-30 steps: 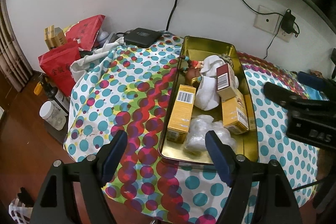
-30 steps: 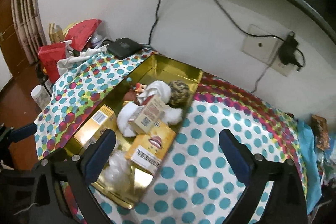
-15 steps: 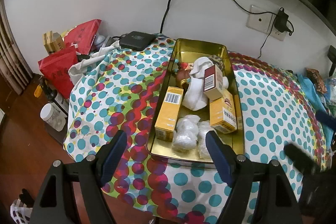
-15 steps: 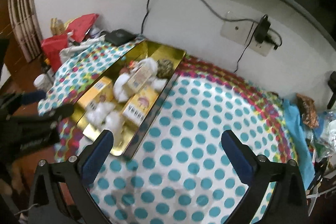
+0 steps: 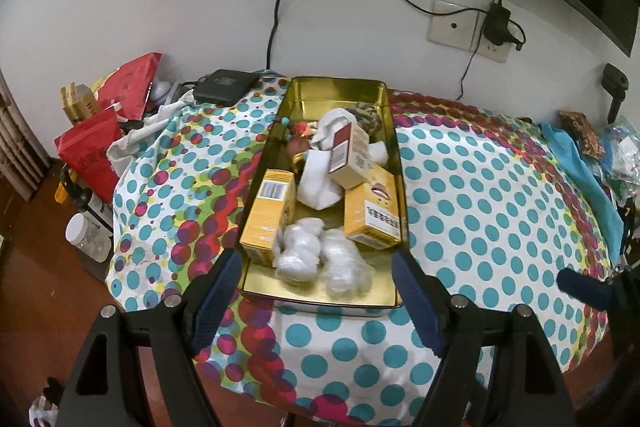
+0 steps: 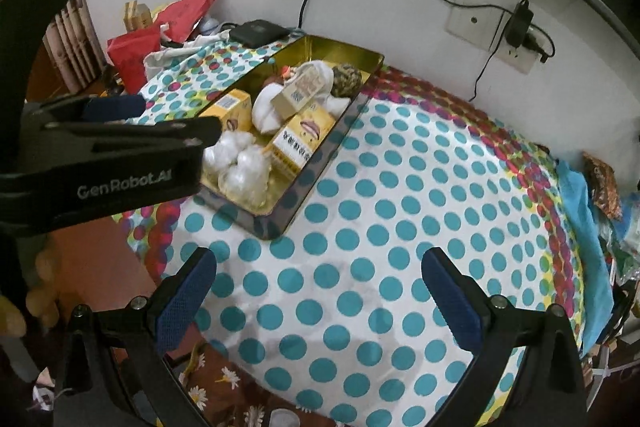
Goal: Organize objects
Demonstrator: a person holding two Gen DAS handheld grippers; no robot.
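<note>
A gold metal tray (image 5: 338,89) (image 6: 352,53) lies on a polka-dot tablecloth (image 5: 480,195) (image 6: 400,187). It holds yellow boxes (image 5: 266,217) (image 6: 298,137), a red-and-tan box (image 5: 348,155), white socks (image 5: 320,179), clear plastic bundles (image 5: 320,255) (image 6: 240,163) and a brownish knitted ball (image 6: 346,77). My left gripper (image 5: 316,301) hangs open just before the tray's near end, nothing between its fingers. My right gripper (image 6: 318,303) stands open over the bare cloth, right of the tray. The left gripper's body (image 6: 120,163) shows at the left of the right wrist view.
A black box (image 5: 224,87) sits at the back left by red bags (image 5: 92,151). Jars (image 5: 86,237) stand on the floor at left. Cables and a wall socket (image 5: 456,27) run behind. Blue cloth and clutter (image 5: 580,163) lie at the right edge.
Both grippers have drawn back from the tray toward the table's near edge. The right gripper swung right, over open cloth. Both stayed open.
</note>
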